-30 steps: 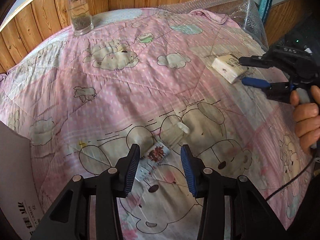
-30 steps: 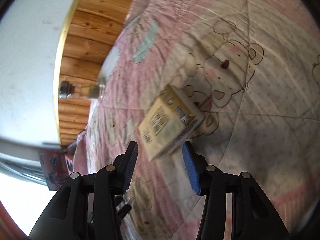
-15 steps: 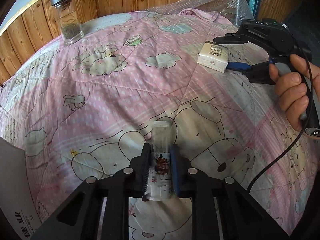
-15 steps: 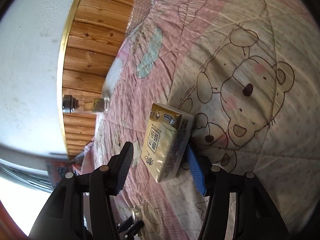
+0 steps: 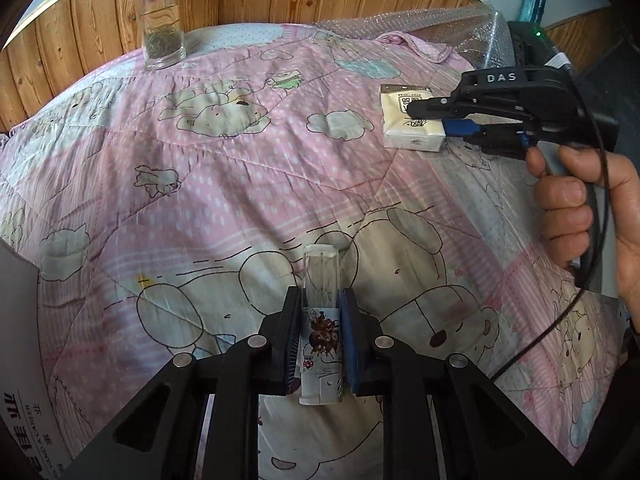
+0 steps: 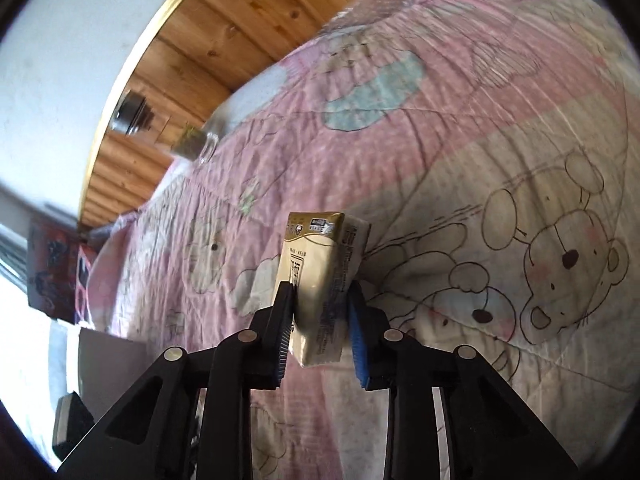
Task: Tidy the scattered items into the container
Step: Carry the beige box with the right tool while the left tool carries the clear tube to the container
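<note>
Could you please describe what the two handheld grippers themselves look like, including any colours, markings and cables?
Both are black plastic two-finger tools. The left gripper and right gripper have ribbed pads, blue on at least one finger, and silver pivot bolts on angular linkage arms. In the left wrist view, the right gripper's body bears white "DAS" lettering, and a thin black cable trails from its handle.

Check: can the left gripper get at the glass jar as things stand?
Probably not yet: left gripper is shut on the tube. The quilt between it and the jar looks bare.

On the quilt (image 5: 248, 184), the glass jar (image 5: 160, 24) stands far left, the tissue pack (image 5: 408, 124) far right.
</note>
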### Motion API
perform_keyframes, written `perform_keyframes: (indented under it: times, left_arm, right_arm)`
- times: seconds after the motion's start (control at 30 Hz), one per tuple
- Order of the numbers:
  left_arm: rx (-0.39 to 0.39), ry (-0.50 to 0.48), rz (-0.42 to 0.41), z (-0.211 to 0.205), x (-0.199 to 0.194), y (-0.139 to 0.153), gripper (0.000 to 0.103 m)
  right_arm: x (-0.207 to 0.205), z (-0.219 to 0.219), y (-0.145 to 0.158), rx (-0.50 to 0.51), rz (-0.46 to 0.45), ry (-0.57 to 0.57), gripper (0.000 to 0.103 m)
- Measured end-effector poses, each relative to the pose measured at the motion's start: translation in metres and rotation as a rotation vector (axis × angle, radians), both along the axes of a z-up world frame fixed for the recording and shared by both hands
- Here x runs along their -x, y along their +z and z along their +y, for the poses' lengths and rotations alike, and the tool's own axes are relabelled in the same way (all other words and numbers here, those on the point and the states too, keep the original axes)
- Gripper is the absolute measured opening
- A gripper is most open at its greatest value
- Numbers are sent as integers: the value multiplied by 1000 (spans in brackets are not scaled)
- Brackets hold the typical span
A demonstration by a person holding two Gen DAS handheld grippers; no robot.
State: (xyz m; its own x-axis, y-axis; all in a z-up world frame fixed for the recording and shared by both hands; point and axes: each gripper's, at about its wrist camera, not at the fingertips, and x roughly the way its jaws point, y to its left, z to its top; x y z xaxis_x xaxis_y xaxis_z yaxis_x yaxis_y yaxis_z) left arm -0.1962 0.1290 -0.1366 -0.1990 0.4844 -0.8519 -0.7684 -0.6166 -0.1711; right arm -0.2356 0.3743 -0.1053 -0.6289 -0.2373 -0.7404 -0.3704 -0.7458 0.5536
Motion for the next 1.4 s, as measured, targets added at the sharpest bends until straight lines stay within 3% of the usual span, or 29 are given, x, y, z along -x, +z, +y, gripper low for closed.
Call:
perform_keyframes:
  times: [0.2, 0.43, 1.4]
  left_arm:
    - [-31, 55, -24, -22, 6, 16, 20]
    - [-39, 93, -28, -36, 2, 31, 20]
    - [-63, 200, -21, -134, -65, 86, 20]
  right_arm:
    - [-2, -39, 17, -62, -22, 115, 25]
    - [-18, -73, 28, -77, -11, 165, 24]
    - [-108, -184, 36, 7, 4, 216, 24]
